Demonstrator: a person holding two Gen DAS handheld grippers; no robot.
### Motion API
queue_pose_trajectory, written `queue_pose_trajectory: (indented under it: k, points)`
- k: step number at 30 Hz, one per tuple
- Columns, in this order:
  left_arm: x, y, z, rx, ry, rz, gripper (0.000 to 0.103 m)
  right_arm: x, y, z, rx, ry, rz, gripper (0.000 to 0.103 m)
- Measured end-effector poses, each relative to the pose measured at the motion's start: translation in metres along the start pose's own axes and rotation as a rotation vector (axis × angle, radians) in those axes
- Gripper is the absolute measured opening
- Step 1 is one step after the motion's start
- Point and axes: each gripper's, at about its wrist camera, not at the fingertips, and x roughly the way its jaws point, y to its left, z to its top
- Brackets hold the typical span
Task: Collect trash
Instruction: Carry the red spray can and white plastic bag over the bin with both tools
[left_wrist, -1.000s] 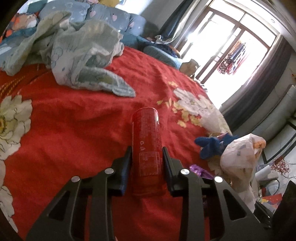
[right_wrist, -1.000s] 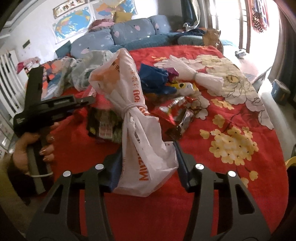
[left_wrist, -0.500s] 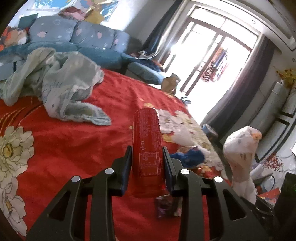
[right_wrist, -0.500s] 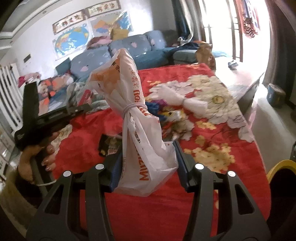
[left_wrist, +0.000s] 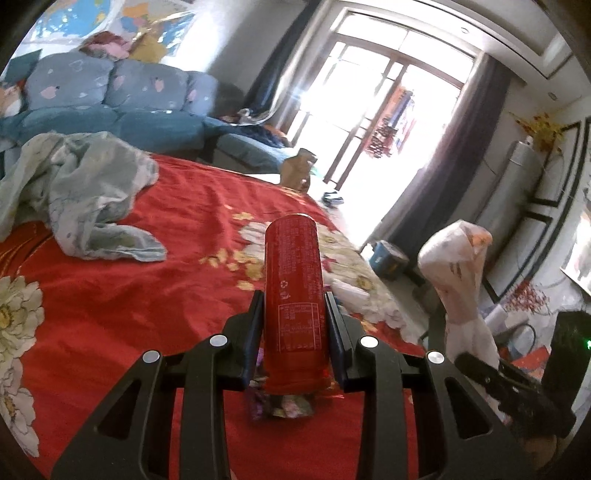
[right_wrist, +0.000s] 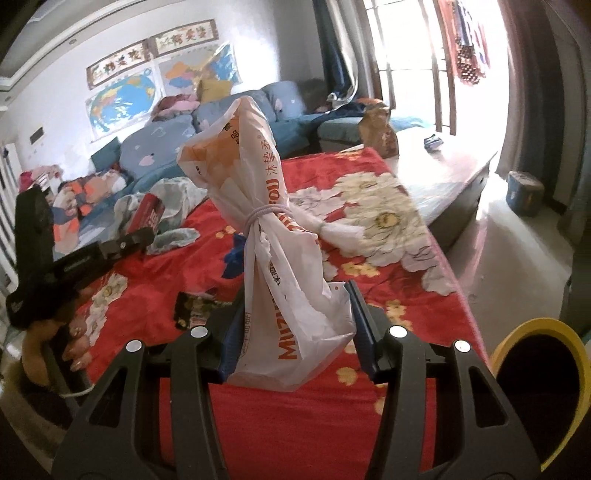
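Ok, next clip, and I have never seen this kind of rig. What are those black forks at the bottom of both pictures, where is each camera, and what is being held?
There is no robot here. A person holds a two-finger gripper in each hand, and a fisheye camera on each one looks forward along its fingers; the black forks are those fingers.

The left wrist view shows the left gripper shut on a red can. The right wrist view shows the right gripper shut on a white plastic bag with a band tied round its neck.

Each camera also catches the other tool off to one side. Below lies a red flowered bedspread with a crumpled pale cloth, a dark wrapper and other scraps. A yellow-rimmed bin shows at lower right.
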Motion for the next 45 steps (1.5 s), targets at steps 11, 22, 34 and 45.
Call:
queue_pose_trajectory:
  k: [11,22,34,45]
  points:
    - [0.010,-0.037,-0.019,0.073,0.048,-0.085,0.030,-0.025,-0.039,-0.007,0.052,-0.031,-0.078,0.043]
    - [0.017,-0.064,-0.037,0.132,0.094,-0.142,0.030,-0.037,-0.067,-0.018,0.105,-0.030,-0.148,0.043]
    - [0.033,-0.111,-0.064,0.222,0.173,-0.232,0.030,-0.059,-0.107,-0.033,0.195,-0.058,-0.256,0.043]
    - [0.050,-0.151,-0.082,0.296,0.228,-0.297,0.030,-0.078,-0.149,-0.043,0.296,-0.087,-0.325,0.043]
